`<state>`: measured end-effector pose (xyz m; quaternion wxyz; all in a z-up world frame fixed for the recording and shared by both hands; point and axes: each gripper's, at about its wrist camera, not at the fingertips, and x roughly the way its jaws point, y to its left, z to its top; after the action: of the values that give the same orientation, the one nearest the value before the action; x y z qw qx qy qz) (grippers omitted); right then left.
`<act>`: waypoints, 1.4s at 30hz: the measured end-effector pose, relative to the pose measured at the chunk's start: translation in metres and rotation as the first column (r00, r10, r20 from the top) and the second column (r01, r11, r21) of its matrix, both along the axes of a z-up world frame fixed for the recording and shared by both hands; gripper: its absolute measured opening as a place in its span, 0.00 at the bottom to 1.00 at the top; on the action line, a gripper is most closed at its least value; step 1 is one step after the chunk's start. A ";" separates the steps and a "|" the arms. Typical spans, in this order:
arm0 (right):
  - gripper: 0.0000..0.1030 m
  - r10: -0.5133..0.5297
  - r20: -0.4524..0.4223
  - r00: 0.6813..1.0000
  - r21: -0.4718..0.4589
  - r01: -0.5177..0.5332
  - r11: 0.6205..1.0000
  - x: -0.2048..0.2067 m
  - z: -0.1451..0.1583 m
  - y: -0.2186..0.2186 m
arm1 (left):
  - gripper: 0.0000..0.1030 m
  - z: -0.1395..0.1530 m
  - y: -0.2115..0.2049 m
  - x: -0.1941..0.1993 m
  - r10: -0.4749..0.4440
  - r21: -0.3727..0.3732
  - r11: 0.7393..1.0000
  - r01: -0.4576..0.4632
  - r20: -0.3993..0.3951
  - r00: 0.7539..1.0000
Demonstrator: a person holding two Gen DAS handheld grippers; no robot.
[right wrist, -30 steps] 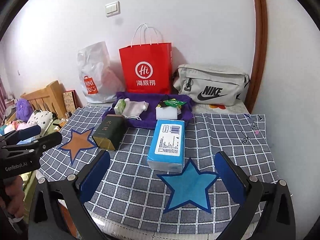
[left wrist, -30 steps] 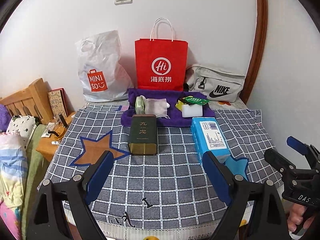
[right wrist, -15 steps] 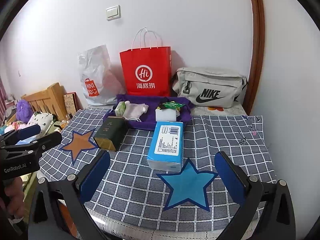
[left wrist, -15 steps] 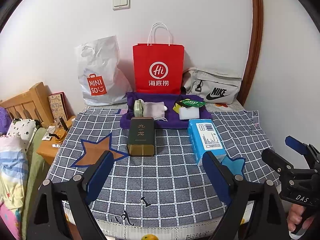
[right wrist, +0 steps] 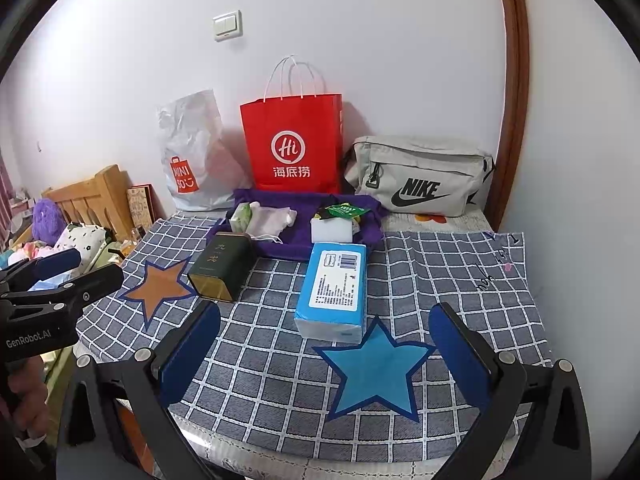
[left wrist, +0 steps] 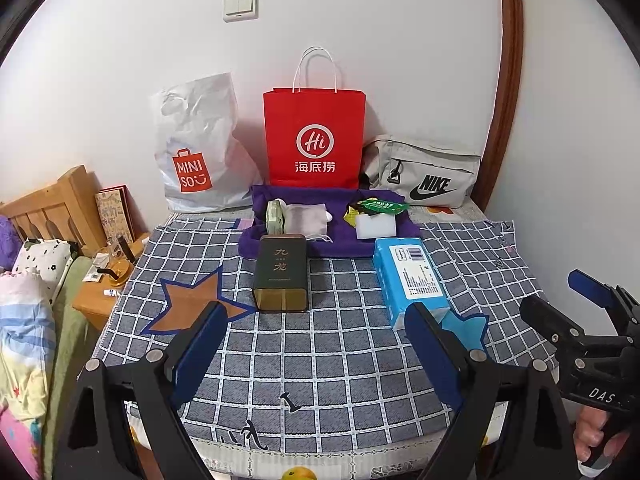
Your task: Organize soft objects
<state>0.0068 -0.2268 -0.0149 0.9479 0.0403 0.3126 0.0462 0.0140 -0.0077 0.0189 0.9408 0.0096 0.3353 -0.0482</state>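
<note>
Hovering above the near edge of the desk, the left tool has its blue-padded jaws spread wide with nothing between them. The right tool hangs the same way, jaws wide apart and empty, and each tool shows at the edge of the other's view with a hand gripping its handle.

Taking the dark green tin as the landmark, lying on its side on the checked cloth: just left of it is a brown star patch. To its right, apart from it, lies a blue tissue pack, whose near end touches a blue star patch. Directly behind the tin, touching its far end, is a purple cloth spread on the desk. On that cloth sit a small green packet and a pale fabric pouch behind the tin, and further right a white foam block with a green sachet lying over its far edge.

Well behind the tin, against the wall, stand a white plastic shopping bag, a red paper bag and a grey waist bag, left to right. Far left of the tin are a wooden headboard and bedding.
</note>
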 end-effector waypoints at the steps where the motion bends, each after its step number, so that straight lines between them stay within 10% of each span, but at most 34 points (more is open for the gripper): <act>1: 0.99 -0.001 0.000 1.000 0.002 0.001 1.000 0.000 0.000 0.000 | 0.87 0.000 0.000 0.000 -0.003 -0.001 1.000 0.003 0.000 1.000; 42: 0.99 -0.003 0.002 1.000 -0.003 0.003 1.000 -0.001 0.002 -0.001 | 0.87 -0.002 0.003 -0.001 -0.004 -0.007 1.000 0.004 -0.001 1.000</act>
<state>0.0061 -0.2281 -0.0127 0.9484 0.0392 0.3117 0.0442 0.0128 -0.0049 0.0168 0.9406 0.0071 0.3355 -0.0513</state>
